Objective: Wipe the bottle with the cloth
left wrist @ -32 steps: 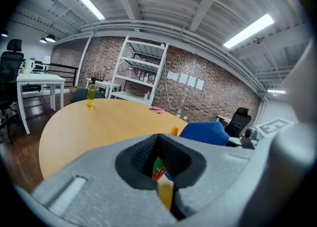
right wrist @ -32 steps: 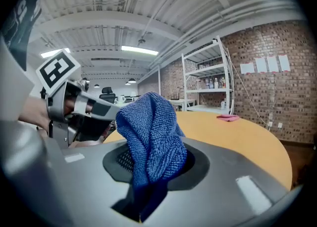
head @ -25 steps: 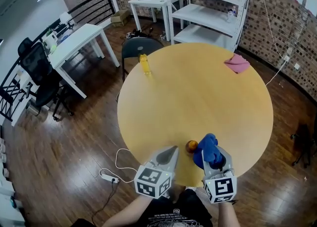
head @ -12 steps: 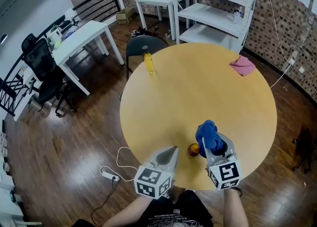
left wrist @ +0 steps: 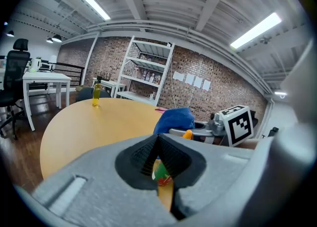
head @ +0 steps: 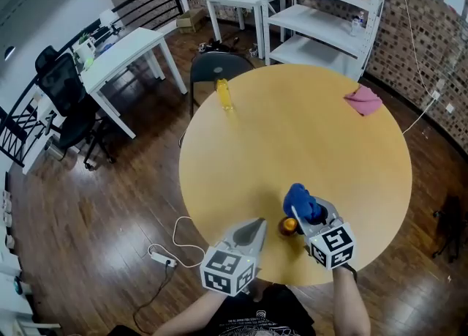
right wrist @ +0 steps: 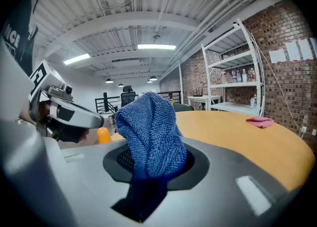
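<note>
Round tabletop [head: 292,137], near edge. Small orange-capped bottle [head: 289,225] upright there, between the two tools. Right hand-held gripper [head: 316,221] clamped on a bunched blue cloth [head: 300,199]. Left hand-held gripper [head: 256,226] narrowed to a point with nothing gripped, just left of the bottle and apart from it; green label visible only through the slit beyond the pads.

Change over the last second: cloth carried from directly right of the cap to its far side and leftward, now overhanging the cap. Contact between cloth and bottle not resolvable.

Probable meaning: approach complete, wiping stroke about to start. Bottle unsteadied, so liable to tip under a sideways rub.

Not involved: yellow bottle [head: 224,94] at far left, pink cloth [head: 363,99] at far right.
</note>
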The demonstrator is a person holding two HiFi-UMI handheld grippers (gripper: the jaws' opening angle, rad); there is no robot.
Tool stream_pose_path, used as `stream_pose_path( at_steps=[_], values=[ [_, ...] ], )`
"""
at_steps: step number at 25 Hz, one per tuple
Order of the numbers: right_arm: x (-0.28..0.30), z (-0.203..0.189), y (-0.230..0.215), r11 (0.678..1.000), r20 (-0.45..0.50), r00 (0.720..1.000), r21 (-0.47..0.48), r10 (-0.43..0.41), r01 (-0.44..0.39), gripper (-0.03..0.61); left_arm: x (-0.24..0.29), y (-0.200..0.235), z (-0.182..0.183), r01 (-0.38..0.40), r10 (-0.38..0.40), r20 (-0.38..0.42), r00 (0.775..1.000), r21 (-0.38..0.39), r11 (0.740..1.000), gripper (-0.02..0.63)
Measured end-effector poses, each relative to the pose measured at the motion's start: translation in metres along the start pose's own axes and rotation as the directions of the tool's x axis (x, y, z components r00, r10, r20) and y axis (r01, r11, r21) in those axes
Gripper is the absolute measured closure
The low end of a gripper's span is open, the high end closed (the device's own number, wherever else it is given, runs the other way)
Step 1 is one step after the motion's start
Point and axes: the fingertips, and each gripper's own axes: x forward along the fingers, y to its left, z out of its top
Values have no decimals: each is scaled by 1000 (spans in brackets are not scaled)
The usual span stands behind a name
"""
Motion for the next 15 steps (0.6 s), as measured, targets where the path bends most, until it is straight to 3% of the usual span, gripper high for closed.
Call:
stream_pose_path(
  at_steps=[15],
  values=[
    [10,-46,-18,998,-83,996,53,-38,42,469,2,9,-2,-12,12,-13,1000,0,1000,611]
  ],
)
